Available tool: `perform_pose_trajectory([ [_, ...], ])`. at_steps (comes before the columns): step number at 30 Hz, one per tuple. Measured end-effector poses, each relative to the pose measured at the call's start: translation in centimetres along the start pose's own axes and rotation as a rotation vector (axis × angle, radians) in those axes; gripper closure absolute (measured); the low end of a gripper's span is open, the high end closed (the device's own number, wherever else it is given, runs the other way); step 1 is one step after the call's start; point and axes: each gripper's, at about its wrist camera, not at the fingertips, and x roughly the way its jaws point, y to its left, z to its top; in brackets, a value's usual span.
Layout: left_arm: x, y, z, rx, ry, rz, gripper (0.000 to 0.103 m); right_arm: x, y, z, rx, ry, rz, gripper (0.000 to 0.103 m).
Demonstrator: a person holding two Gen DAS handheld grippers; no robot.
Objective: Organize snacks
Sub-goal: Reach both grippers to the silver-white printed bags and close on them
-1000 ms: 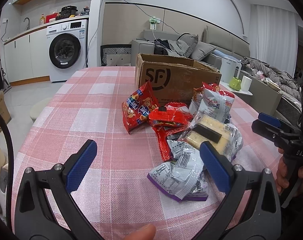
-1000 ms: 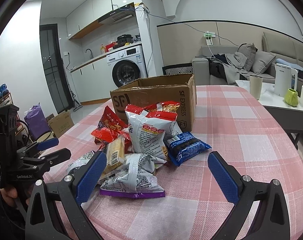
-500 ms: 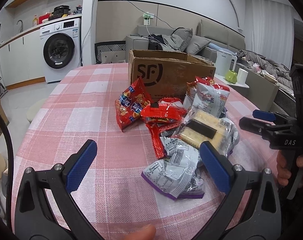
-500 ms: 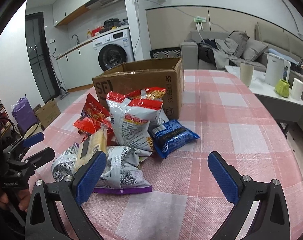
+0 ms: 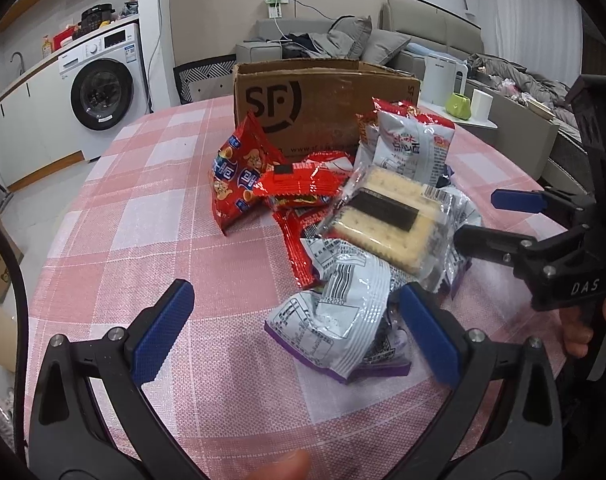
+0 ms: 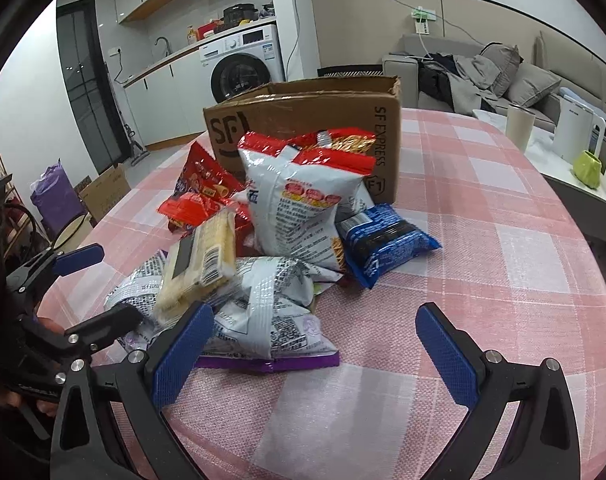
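Holding both claws wide open, empty: left claw [image 5: 291, 330] w/ silver-purple pouch [image 5: 335, 328] at its right pad, right claw [image 6: 315, 354] opposite. I'd pinch that pouch's edge, not the cracker pack [image 5: 383, 224] above; cardboard box [image 5: 319, 100] waits behind the pile on the desk [image 5: 143, 220].

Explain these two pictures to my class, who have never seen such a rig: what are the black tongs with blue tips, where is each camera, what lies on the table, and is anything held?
No robot here: a person holds a hand-operated two-finger gripper in each hand. Each picture comes from a wide-angle camera on one gripper, looking forward along its fingers. The left gripper fills the foreground of its own view; the right gripper fills its own. Both are open and hold nothing. On the pink checked tablecloth lies a pile of snacks: a cracker pack, a silver-and-purple bag, a red snack bag and a blue packet. Behind stands an open cardboard box.
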Motion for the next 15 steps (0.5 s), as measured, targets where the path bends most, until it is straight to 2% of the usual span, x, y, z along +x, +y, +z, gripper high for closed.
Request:
perform_pose_trajectory([
  [12, 1.2, 0.3, 0.3, -0.002, 0.046, -0.019, 0.001, 2.0, 1.4, 0.1, -0.025, 0.077, 0.041, 0.000],
  [15, 1.5, 0.3, 0.3, 0.001, 0.058, -0.033, 0.007, 2.5, 1.6, 0.4, -0.032, 0.089, 0.046, 0.000],
])
